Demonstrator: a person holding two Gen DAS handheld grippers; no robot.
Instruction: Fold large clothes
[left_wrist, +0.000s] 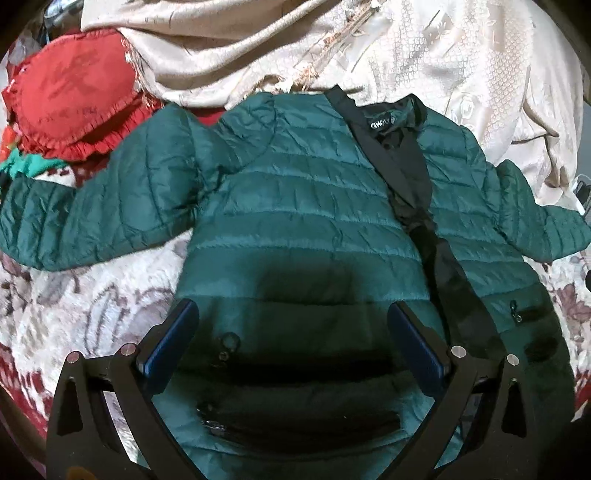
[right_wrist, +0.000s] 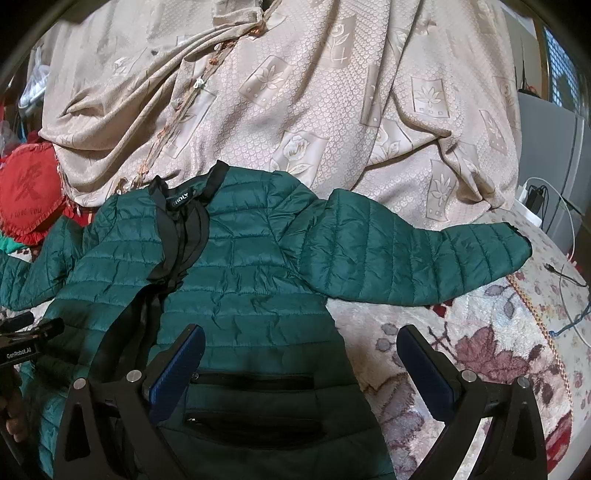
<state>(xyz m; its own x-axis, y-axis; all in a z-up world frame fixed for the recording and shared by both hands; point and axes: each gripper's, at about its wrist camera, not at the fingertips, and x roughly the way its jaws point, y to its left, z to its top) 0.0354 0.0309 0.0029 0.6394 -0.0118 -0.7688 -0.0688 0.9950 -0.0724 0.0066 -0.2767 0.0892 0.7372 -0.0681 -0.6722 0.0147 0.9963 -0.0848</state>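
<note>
behind the one green jacket (left_wrist: 303, 206) lying spread on the floral blanket (left_wrist: 92, 314), beige drapery (right_wrist: 295, 92) is crowding one red cushion (left_wrist: 66, 96) — left gripper (left_wrist: 293, 336) and right gripper (right_wrist: 301, 365) are both hovering spread wide, empty.

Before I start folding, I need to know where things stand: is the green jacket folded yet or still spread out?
Spread out. The green jacket lies flat on the bed, unzipped, with its sleeve stretched sideways; no fold shows.

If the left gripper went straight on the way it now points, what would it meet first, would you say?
Most likely the green jacket: the open left gripper points over its quilted front, with nothing between. Depth is unclear.
</note>
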